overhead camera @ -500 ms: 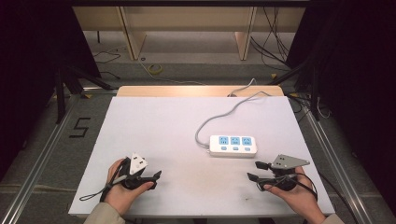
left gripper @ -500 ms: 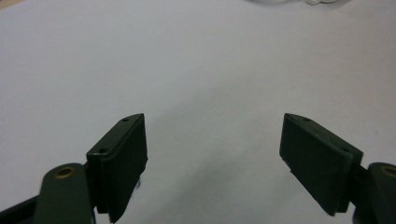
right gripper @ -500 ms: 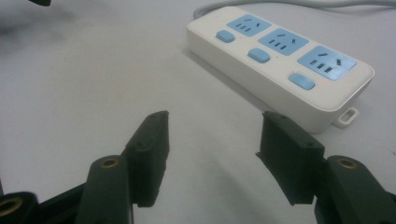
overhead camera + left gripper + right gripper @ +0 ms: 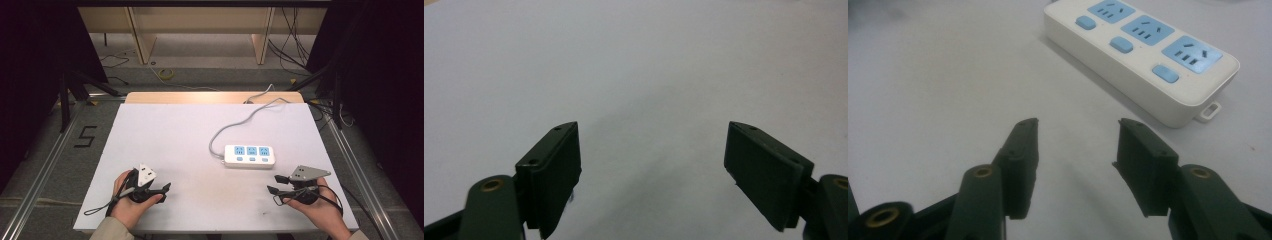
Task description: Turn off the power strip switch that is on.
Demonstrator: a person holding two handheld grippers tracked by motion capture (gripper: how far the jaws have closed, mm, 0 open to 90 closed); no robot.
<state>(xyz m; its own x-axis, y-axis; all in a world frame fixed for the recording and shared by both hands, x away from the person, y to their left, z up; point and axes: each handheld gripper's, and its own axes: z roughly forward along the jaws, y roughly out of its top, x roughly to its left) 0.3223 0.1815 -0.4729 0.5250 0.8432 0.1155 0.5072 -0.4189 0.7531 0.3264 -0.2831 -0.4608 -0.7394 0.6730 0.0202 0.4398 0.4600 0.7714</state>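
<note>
Table with one power strip and two hand-held grippers, both empty.

Item: white power strip (image 4: 249, 156), three blue sockets each with a blue switch, lying flat right of centre on the white table (image 4: 170, 135); grey cord (image 4: 235, 122) runs from its left end to the far edge. Left gripper (image 4: 162, 189), held in the left hand (image 4: 127, 202) at the near left edge: jaws spread wide over bare tabletop, nothing between them. Right gripper (image 4: 273, 184), held in the right hand (image 4: 312, 207) at the near right: jaws parted, nothing held, tips near the strip but apart from it. No containers present.
</note>
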